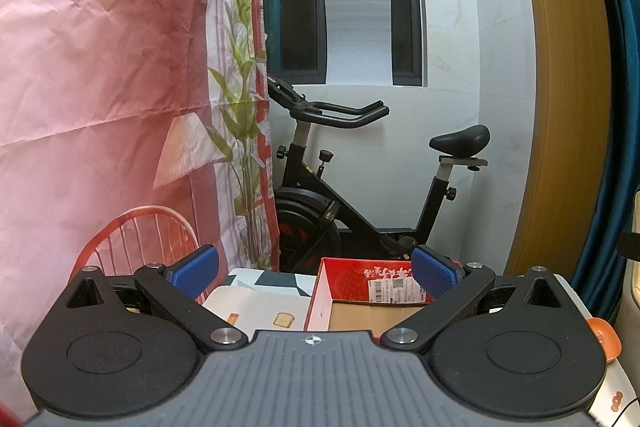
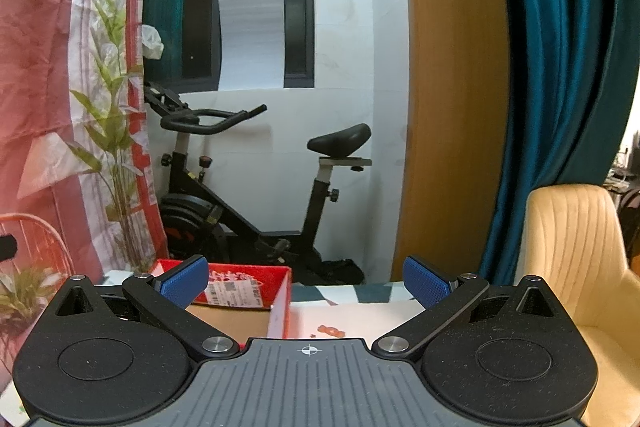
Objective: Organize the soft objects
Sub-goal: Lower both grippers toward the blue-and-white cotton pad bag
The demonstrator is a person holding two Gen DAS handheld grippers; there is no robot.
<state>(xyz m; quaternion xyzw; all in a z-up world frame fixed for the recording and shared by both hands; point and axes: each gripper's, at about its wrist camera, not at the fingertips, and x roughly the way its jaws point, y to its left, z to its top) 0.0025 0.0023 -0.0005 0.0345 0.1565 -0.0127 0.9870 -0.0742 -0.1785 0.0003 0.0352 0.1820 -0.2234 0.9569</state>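
Left gripper [image 1: 316, 273] spread wide, right gripper [image 2: 306, 281] likewise, red box [image 1: 360, 291] just beyond both

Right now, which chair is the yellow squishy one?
The padded cream-yellow armchair beside the teal curtain. The other chair is red with thin bars, printed on the backdrop.

The red box [image 1: 352, 281] carries white characters and a white shipping label [image 1: 394, 289] with barcode — too small and blurred to read.

Open red box [image 1: 360, 291] ahead, exercise bike [image 1: 360, 195] well behind it.
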